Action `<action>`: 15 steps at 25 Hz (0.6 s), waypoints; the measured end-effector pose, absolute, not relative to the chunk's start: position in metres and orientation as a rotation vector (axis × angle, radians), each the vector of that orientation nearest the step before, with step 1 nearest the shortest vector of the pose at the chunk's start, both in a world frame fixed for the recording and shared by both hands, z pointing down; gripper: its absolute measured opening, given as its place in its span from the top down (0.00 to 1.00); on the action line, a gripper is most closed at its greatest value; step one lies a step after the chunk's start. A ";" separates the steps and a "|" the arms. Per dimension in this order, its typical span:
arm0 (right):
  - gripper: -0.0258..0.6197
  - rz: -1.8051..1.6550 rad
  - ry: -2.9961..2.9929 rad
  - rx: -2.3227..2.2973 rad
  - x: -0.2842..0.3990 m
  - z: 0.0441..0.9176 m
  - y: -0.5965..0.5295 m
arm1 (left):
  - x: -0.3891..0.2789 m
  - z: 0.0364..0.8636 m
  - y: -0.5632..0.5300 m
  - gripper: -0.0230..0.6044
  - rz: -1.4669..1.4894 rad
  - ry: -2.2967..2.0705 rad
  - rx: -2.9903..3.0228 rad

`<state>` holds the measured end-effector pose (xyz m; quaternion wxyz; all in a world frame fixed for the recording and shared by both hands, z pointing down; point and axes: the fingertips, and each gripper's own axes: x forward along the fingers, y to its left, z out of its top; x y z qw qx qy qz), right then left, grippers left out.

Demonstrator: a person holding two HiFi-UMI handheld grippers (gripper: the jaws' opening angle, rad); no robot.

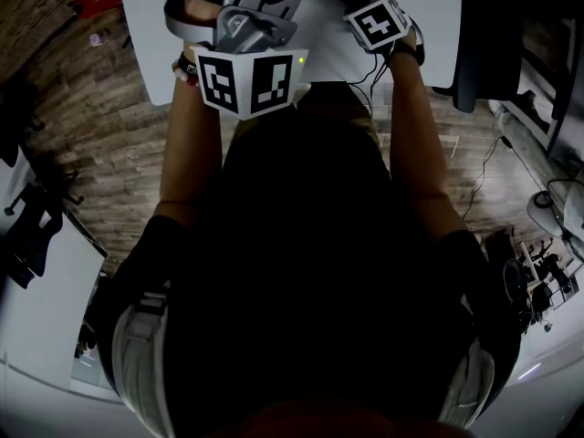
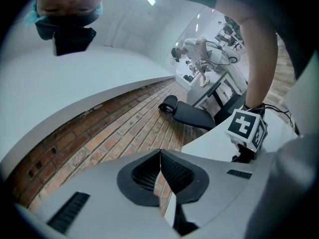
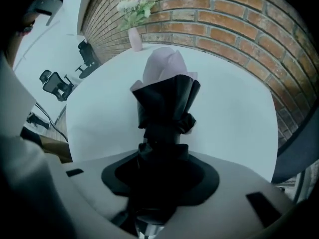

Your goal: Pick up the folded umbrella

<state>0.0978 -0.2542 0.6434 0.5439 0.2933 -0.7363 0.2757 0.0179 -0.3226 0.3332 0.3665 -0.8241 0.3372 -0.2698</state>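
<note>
The folded umbrella (image 3: 167,103) is black with a pale pink end. In the right gripper view it runs from between the jaws out over the white round table (image 3: 99,103). My right gripper (image 3: 159,173) is shut on its near end, and the dark fabric fills the gap between the pads. In the head view only that gripper's marker cube (image 1: 376,21) shows clearly, above the table (image 1: 151,26). My left gripper (image 2: 160,156) is shut with nothing in it and held level beside the table, left of the right one (image 2: 246,128).
A pink vase with white flowers (image 3: 134,34) stands at the table's far edge, by the brick wall (image 3: 224,24). Office chairs (image 3: 55,83) stand off to the left. A black chair (image 2: 194,114) sits on the brick-patterned floor beyond the table.
</note>
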 end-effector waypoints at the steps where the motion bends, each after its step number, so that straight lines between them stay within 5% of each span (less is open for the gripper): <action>1: 0.65 0.666 -1.745 0.705 0.098 0.643 -0.255 | 0.017 0.333 -0.322 0.94 -0.694 0.868 -2.117; 15: 0.66 0.639 -1.823 0.781 0.094 0.633 -0.258 | 0.013 0.331 -0.320 0.94 -0.700 0.891 -2.135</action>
